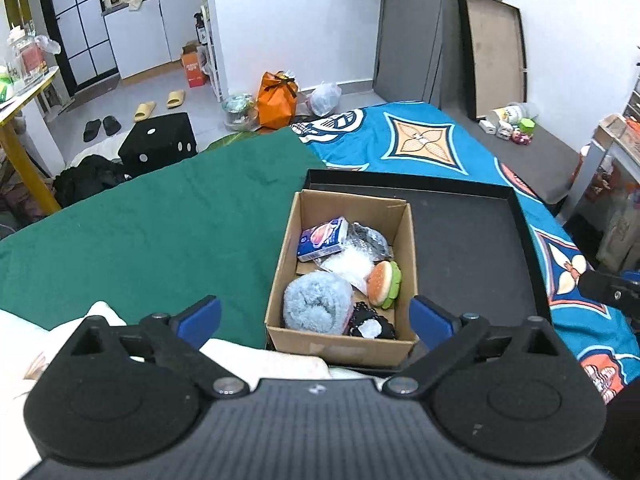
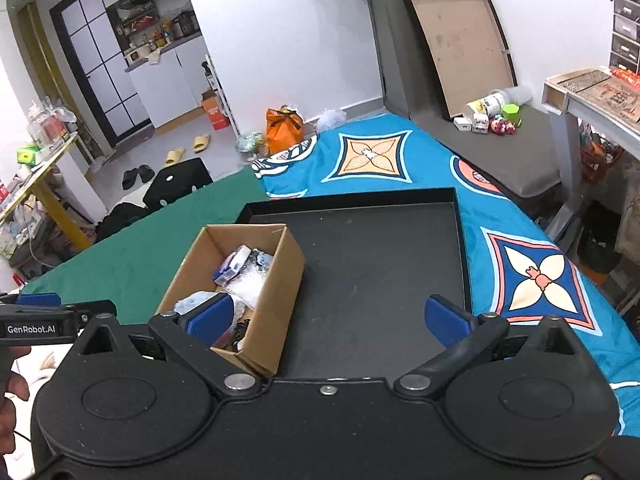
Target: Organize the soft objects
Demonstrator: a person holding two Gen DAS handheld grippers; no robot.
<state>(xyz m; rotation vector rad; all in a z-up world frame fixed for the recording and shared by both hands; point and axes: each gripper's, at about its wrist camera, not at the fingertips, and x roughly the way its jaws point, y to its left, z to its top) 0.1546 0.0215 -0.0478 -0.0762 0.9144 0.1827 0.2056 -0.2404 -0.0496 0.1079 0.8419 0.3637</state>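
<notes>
Both grippers hang over the bed with their blue-padded jaws spread wide and nothing between them. From its own camera the left gripper frames the near end of an open brown cardboard box, while the right gripper sits above the bare floor of a shallow black rectangular tray; the box stands in the tray's left part, against its near left corner.

Inside the box the contents overlap, so several are only partly readable. A rolled pale-blue fleece towel, fuzzy and cylindrical, fills the near left corner. Beside it a small plush hamburger with a tan bun and a green ruffled edge leans on the right wall. A blue-and-white soft tissue pack lies tilted at the far end, resting on crinkled clear plastic wrapping whose contents cannot be made out. At the near right corner a black fabric item with a white patch is half hidden behind the towel (its shape stays unclear). In the right wrist view the left blue pad covers much of the box's near interior.

Under the tray, a dark green velvety cloth meets a bright blue patterned blanket with flower-like diamonds.
</notes>
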